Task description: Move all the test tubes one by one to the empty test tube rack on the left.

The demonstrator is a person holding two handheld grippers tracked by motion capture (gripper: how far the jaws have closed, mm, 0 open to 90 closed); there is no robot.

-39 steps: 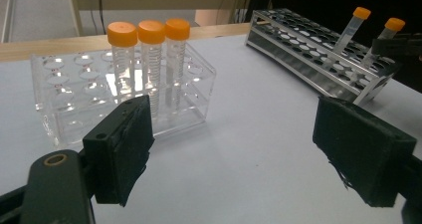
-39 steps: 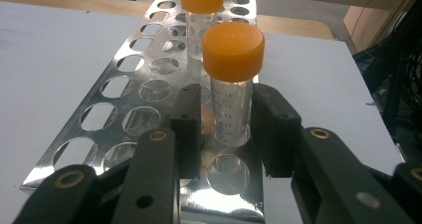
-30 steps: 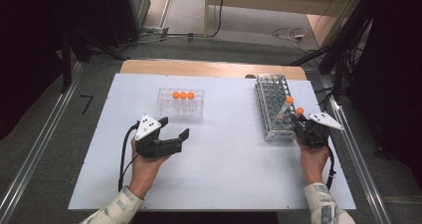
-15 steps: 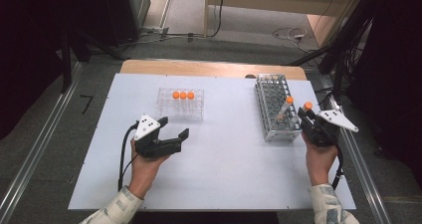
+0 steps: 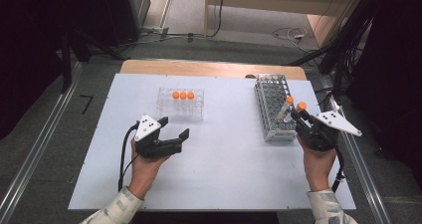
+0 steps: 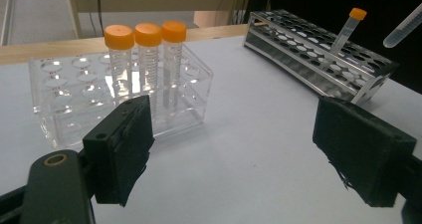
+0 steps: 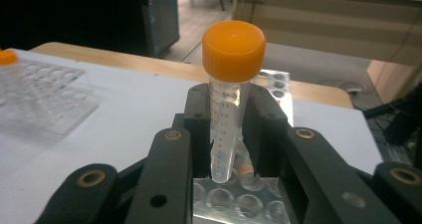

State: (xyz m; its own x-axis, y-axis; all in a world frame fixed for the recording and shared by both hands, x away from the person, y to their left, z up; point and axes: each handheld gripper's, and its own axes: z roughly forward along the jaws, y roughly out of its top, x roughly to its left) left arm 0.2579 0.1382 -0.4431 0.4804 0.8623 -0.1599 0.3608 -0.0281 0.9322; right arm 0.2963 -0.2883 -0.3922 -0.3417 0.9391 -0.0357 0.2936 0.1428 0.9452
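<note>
My right gripper (image 7: 229, 134) is shut on a clear tube with an orange cap (image 7: 231, 79), held upright just above the grey mesh rack (image 7: 234, 201). From the high view this tube (image 5: 300, 108) hangs at the rack's (image 5: 271, 102) near right corner, beside a second capped tube (image 5: 288, 104) that leans in the rack. A clear plastic rack (image 5: 169, 109) at the table's middle carries three orange-capped tubes (image 5: 182, 95). My left gripper (image 5: 173, 127) rests on the table in front of it, open and holding nothing; its own view has the clear rack (image 6: 74, 104) ahead between the jaws.
The white table (image 5: 224, 174) has a wooden strip (image 5: 209, 68) along its far edge. A metal rail (image 5: 366, 174) runs along the right side, close to my right hand. Cables lie on the floor beyond the table.
My right gripper has risen and drifted right, lifting the capped tube up out of the grey rack. The left gripper stayed where it was.
</note>
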